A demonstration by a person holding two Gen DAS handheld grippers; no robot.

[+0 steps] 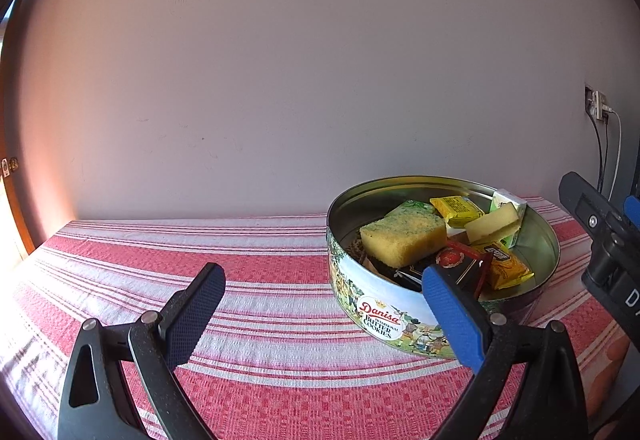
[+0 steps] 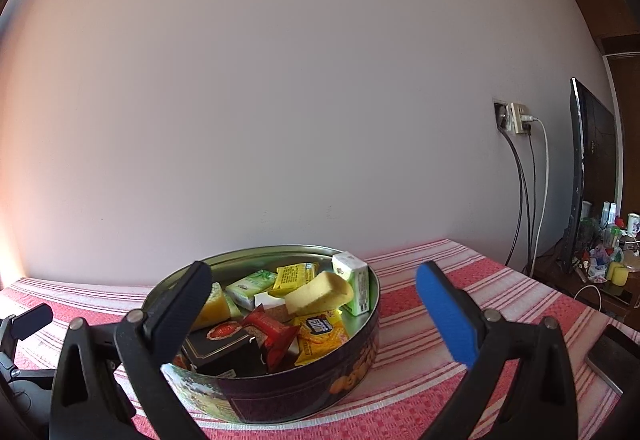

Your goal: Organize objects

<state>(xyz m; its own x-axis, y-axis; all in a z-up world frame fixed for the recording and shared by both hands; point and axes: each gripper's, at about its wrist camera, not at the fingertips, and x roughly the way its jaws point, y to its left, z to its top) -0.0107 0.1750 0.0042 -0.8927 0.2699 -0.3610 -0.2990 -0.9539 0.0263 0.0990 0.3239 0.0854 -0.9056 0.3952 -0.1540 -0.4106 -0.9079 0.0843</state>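
A round butter-cookie tin (image 1: 372, 314) (image 2: 304, 388) stands open on the red and white striped tablecloth (image 1: 260, 280). Inside lie two yellow sponges (image 1: 404, 238) (image 2: 320, 294), yellow snack packets (image 1: 458, 207) (image 2: 320, 332), green and white packs (image 2: 354, 280), a red packet (image 2: 268, 328) and a dark box (image 2: 218, 344). My left gripper (image 1: 324, 288) is open, low over the cloth just left of the tin, its right finger in front of the tin's wall. My right gripper (image 2: 316, 284) is open, straddling the tin's near right side, holding nothing.
A pale wall rises right behind the table. A wall socket with hanging cables (image 2: 520, 119) is at the right. Further right stand a flat screen (image 2: 588, 175) and a low cabinet crowded with small bottles (image 2: 608, 240). A dark flat object (image 2: 612, 356) lies at the table's right edge.
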